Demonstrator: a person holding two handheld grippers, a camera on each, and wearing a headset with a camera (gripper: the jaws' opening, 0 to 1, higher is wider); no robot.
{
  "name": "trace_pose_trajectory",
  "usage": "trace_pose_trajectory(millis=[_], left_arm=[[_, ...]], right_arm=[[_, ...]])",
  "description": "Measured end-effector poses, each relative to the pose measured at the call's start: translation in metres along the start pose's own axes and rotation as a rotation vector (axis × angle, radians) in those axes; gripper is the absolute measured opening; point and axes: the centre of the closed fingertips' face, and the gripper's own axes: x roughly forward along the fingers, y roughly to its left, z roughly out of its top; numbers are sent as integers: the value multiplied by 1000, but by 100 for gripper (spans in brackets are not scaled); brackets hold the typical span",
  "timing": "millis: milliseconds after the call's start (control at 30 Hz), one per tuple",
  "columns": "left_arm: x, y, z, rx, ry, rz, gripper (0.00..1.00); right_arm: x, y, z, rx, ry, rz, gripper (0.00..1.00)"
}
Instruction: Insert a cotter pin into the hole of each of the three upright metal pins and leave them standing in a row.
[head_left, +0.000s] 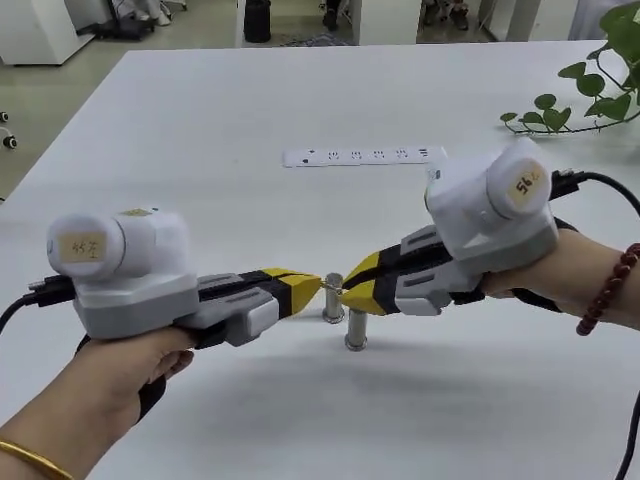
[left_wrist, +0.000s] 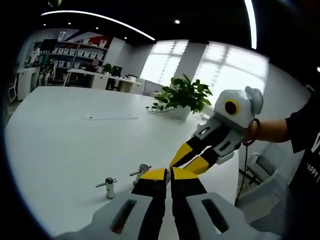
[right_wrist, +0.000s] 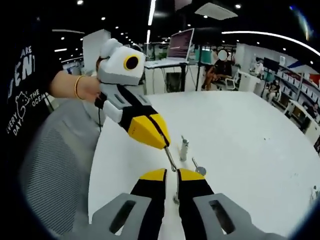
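Two upright metal pins (head_left: 333, 298) (head_left: 355, 330) stand on the white table (head_left: 300, 110), right between the two gripper tips. My left gripper (head_left: 305, 287) comes in from the left, shut on a thin cotter pin (right_wrist: 170, 158) that sticks out of its yellow tips. My right gripper (head_left: 347, 292) meets it from the right, jaws closed on the cotter pin's other end (right_wrist: 176, 186). In the left gripper view, two metal pins (left_wrist: 109, 186) (left_wrist: 142, 170) each carry a cotter pin through the top. The right gripper view has two pins (right_wrist: 184, 148) (right_wrist: 199, 170) just beyond its jaws.
A white power strip (head_left: 365, 155) lies mid-table behind the work. A potted plant's leaves (head_left: 590, 100) hang over the far right edge. A grey mesh chair (right_wrist: 55, 165) stands off the table's side. A cable (head_left: 615, 190) trails from the right gripper.
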Motion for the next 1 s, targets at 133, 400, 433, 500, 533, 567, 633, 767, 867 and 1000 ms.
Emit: trace_pose_trajectory(millis=[133,400,433,500,533,567,633,767,867,1000], left_arm=[[-2,-1,-4,23,0,-16,0],[-9,-5,-7,82,-21,-54,0],[-10,-5,-7,78,-26,-59,0],[-12,-6,-6,87,-40,-69,0],[-13,-8,-4,83,-50,-83,0],[-14,-9,-3,79,-62,-94,0],[-15,-12,-2,72,-65,-116,0],[-16,-14,0,70,-83,-131,0],[-16,-17,2,73,-90,-144,0],[-15,-21,1,72,-88,-160,0]], right_arm=[[-1,0,-1,79,-25,16,5],[-1,8,-2,214,-66,72,7],[-1,8,-2,216,-69,74,7],[-2,10,-1,222,-75,84,7],[-2,12,-1,228,-77,93,7],[-2,13,-1,230,-80,100,7],[-2,16,-1,235,-85,114,7],[-2,23,1,238,-96,153,7],[-2,27,0,239,-92,165,7],[-1,26,0,250,-99,169,6]])
